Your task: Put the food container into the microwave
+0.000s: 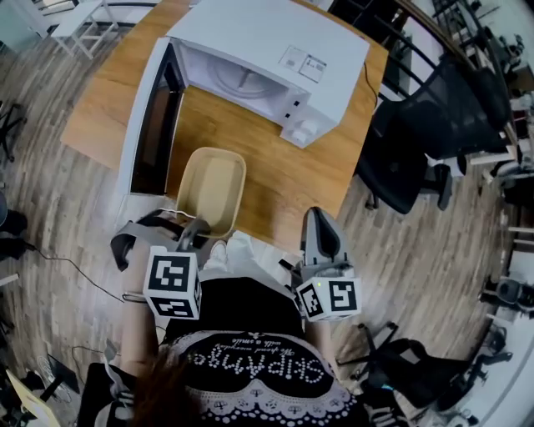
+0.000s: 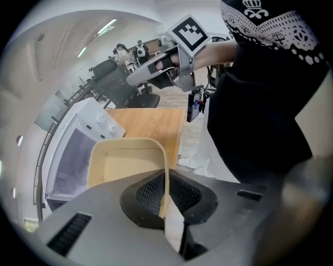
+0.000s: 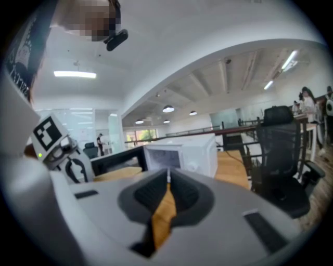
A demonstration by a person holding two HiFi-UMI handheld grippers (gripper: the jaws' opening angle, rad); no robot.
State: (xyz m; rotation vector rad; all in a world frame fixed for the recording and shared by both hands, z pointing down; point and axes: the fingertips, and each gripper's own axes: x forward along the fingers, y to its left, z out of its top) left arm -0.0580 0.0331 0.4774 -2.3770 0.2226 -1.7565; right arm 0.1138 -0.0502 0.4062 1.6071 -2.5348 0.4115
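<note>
A beige, empty food container (image 1: 210,185) rests on the wooden table (image 1: 288,179) near its front edge, in front of the white microwave (image 1: 271,50). The microwave door (image 1: 154,117) is swung open to the left, and the cavity (image 1: 238,79) is visible. My left gripper (image 1: 192,236) is shut on the container's near rim. In the left gripper view the thin beige wall (image 2: 165,176) is pinched at my left gripper (image 2: 165,196). My right gripper (image 1: 322,227) hovers at the table's front edge, shut and holding nothing. The right gripper view shows my right gripper (image 3: 167,179) pointing at the microwave (image 3: 182,153).
Black office chairs (image 1: 417,142) stand to the right of the table. A cable (image 1: 367,79) runs off the microwave's right side. A white stool (image 1: 83,21) stands at the far left on the wooden floor. The person's dark top (image 1: 250,350) fills the bottom of the head view.
</note>
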